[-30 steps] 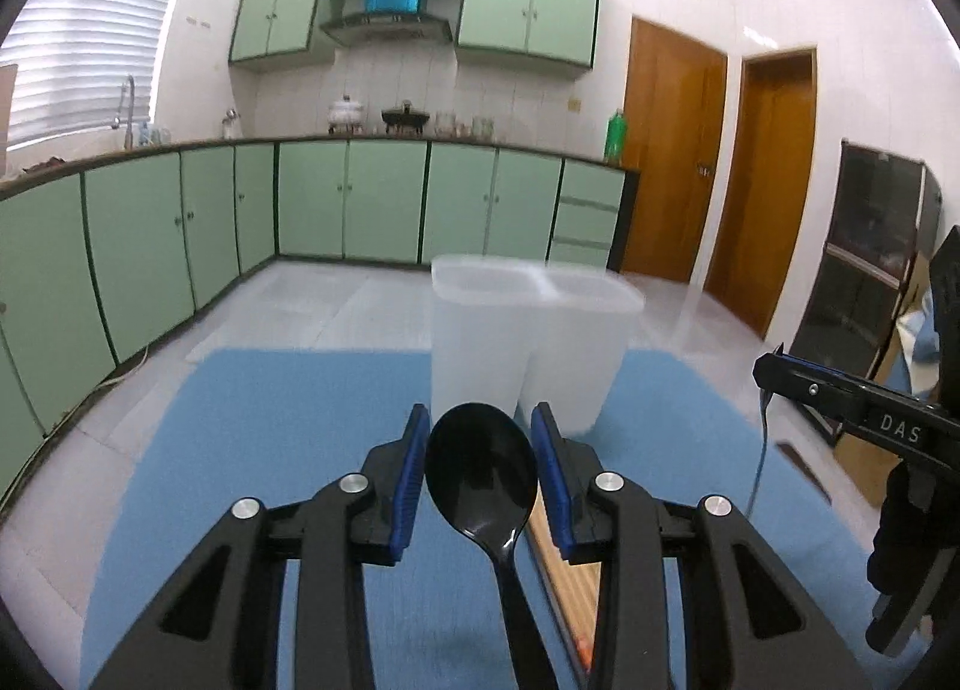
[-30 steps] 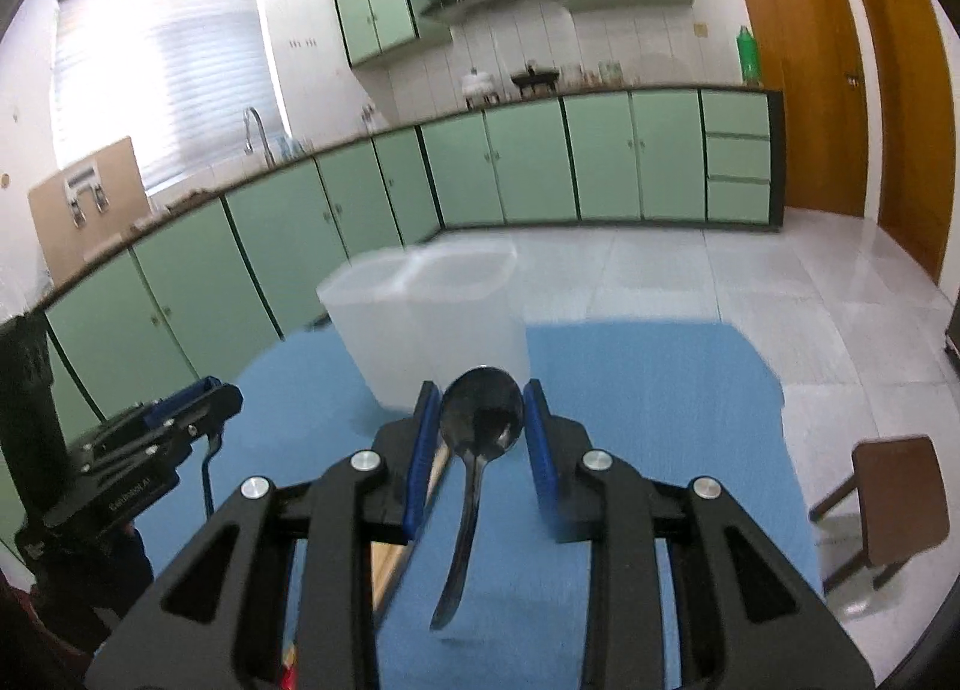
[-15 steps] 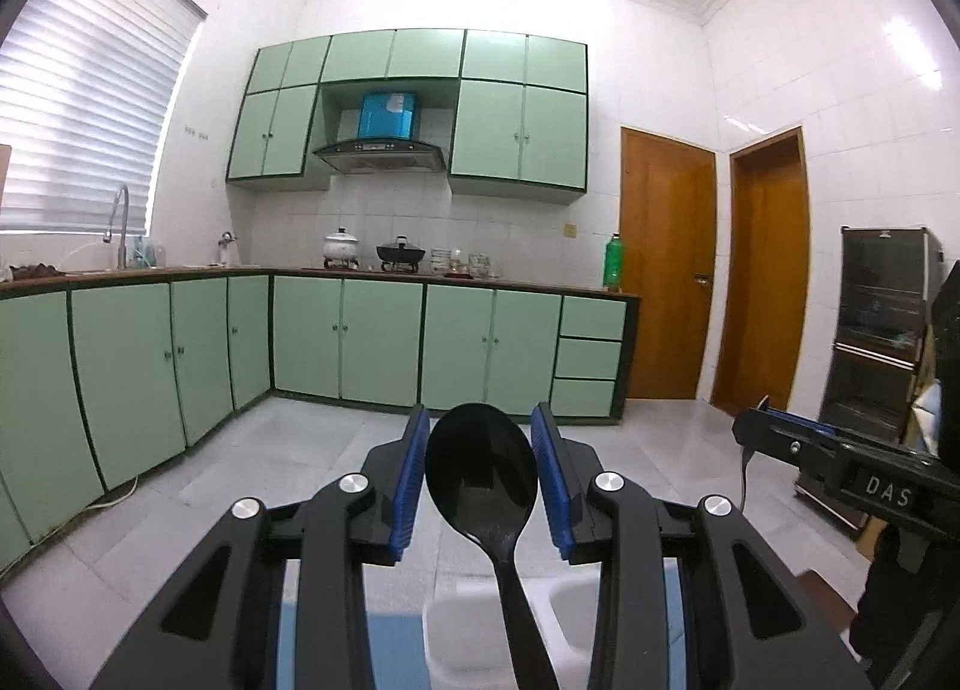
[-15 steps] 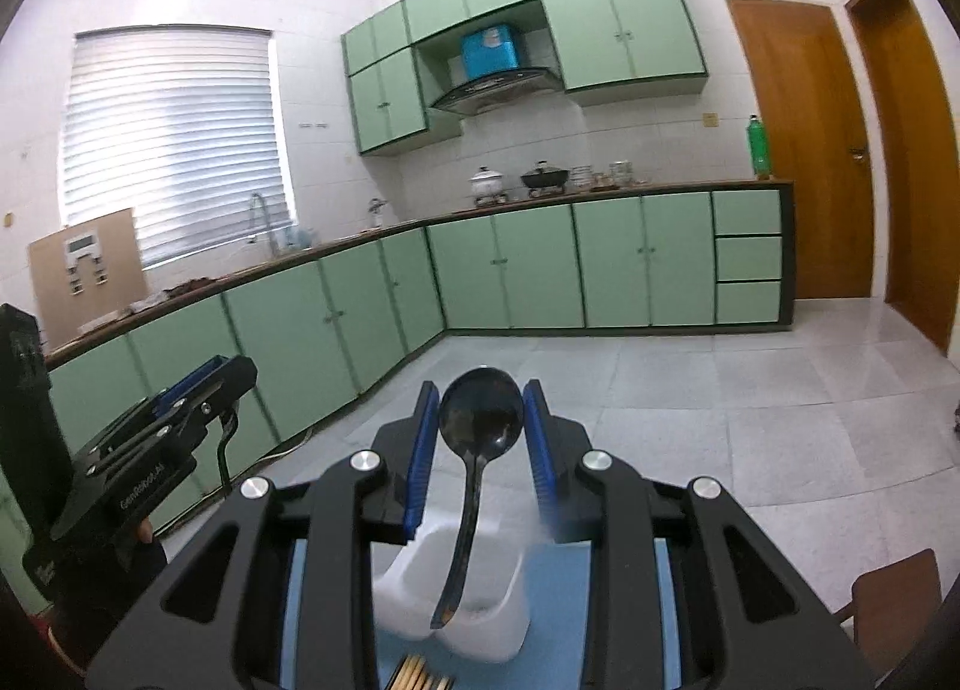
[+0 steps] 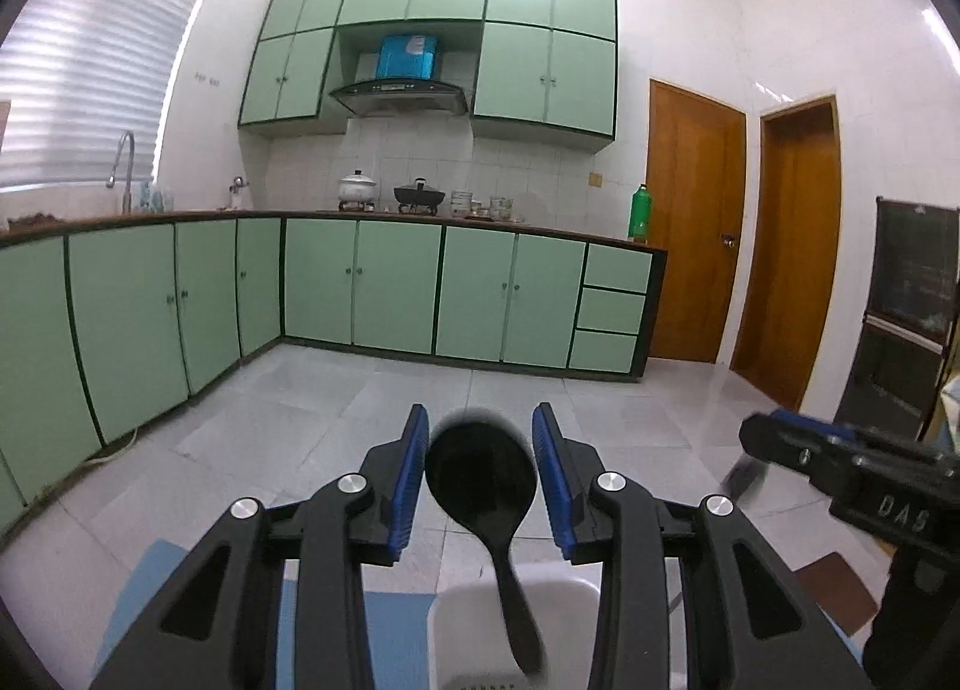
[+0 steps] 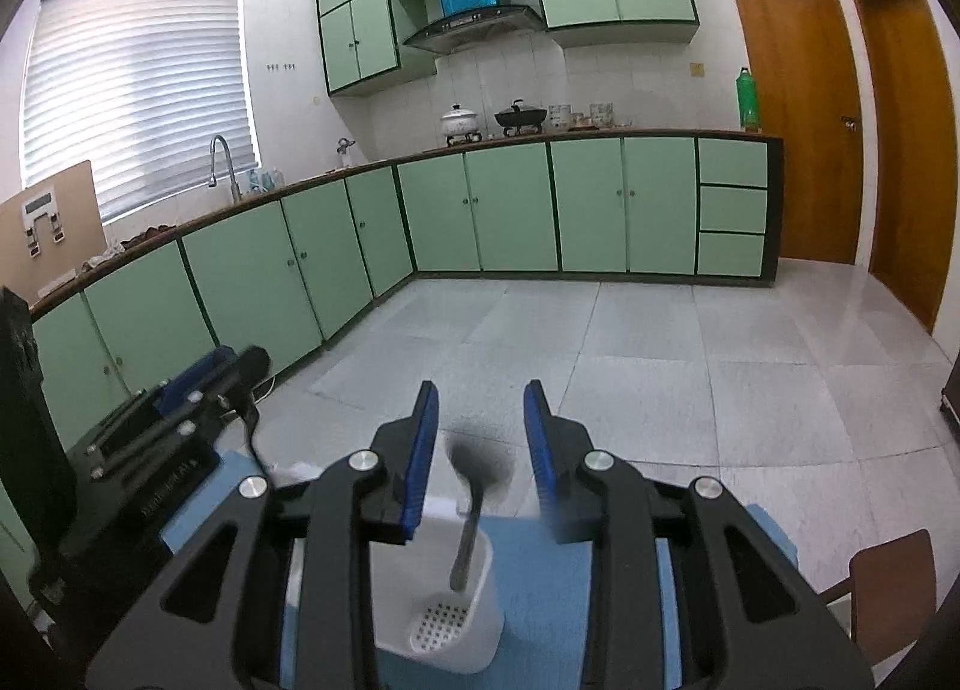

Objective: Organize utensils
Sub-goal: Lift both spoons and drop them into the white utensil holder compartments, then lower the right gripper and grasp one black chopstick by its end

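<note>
My left gripper (image 5: 480, 474) stands over a white utensil holder (image 5: 468, 630). A black spoon (image 5: 483, 486) sits bowl-up between its jaws, blurred, with small gaps to the blue pads; its handle points down into the holder. My right gripper (image 6: 480, 444) is open above the holder's other compartment (image 6: 444, 612). A dark metal spoon (image 6: 477, 474), blurred, hangs free between the pads with its handle in the compartment. Each gripper shows at the side of the other's view (image 5: 852, 474) (image 6: 150, 438).
The holder stands on a blue mat (image 6: 558, 588) on a table. A brown stool (image 6: 888, 588) is at the right below the table. Green kitchen cabinets (image 5: 390, 288) and a tiled floor lie beyond.
Both grippers have tilted down toward the holder. The right jaws have opened and the metal spoon has dropped lower. The black spoon sits lower and looser between the left jaws.
</note>
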Tool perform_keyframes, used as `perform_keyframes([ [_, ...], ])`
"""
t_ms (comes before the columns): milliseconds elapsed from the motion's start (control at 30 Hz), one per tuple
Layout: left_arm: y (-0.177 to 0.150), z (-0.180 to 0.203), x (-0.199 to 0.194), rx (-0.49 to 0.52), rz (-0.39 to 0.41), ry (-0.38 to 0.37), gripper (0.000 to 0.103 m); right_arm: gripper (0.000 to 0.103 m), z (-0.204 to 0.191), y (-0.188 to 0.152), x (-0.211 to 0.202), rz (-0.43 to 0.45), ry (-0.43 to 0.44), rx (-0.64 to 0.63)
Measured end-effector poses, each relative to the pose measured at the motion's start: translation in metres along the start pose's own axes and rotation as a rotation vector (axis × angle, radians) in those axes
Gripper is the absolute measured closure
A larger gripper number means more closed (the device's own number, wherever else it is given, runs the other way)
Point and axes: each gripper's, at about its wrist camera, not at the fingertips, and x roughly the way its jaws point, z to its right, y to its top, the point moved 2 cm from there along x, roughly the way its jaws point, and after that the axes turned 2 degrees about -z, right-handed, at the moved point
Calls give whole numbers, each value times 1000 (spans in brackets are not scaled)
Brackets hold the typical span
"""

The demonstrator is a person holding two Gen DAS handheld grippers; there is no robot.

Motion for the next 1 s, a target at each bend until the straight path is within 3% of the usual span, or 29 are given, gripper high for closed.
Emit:
perform_keyframes([
  [133, 0, -3, -20, -1, -9, -5, 62, 62, -2, -10, -13, -10, -2, 24],
  [267, -3, -2, -50, -12, -54, -13, 48, 45, -7, -26, -36, -27, -7, 22],
  [433, -31, -2, -94, -21, -180, -8, 38, 23, -14, -75, -76, -112, -7, 24],
  [500, -56, -2, -115, -27, -248, -9, 33, 19, -18, -105, -93, -170, -2, 32],
  [767, -156, -6, -163, -44, -547, 27, 32, 17, -50, -210, -132, -386, -1, 54],
  [1000, -191, -2, -190, -16, -624, 60, 32, 17, -74, -255, -159, -449, -13, -15],
])
